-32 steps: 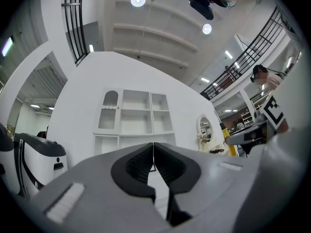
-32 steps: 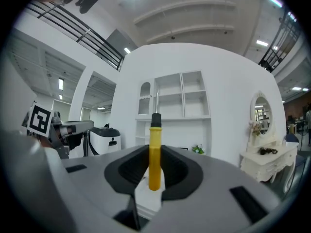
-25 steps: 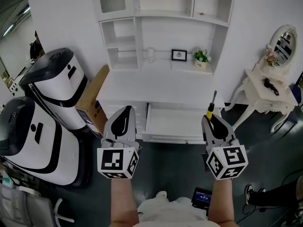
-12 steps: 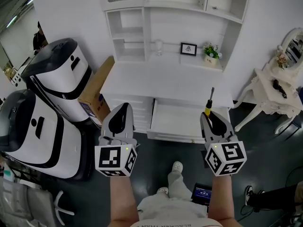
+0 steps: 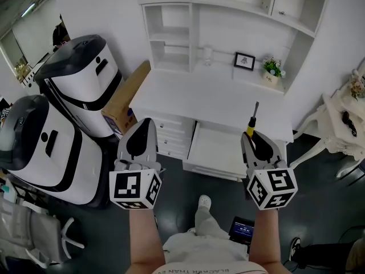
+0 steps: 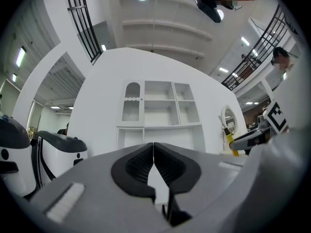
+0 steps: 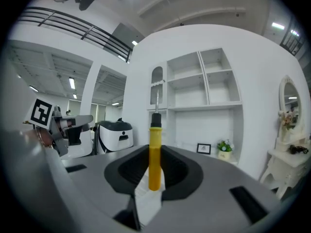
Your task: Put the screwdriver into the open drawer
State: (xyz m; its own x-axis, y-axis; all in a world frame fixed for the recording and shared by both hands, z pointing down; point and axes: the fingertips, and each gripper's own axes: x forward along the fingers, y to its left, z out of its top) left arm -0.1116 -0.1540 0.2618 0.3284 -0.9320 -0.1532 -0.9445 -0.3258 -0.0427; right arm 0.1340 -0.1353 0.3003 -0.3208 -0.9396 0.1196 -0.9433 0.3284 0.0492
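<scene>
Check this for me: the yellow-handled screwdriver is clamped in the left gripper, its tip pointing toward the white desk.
Wrong gripper. The right gripper view shows the screwdriver clamped between the fingers of the right gripper; the left gripper is shut on nothing. The screwdriver's tip does point toward the white desk.

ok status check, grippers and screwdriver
Left gripper shut, empty. Right gripper shut on screwdriver, shaft out front. Drawer open ahead, nothing blocking it.
</scene>
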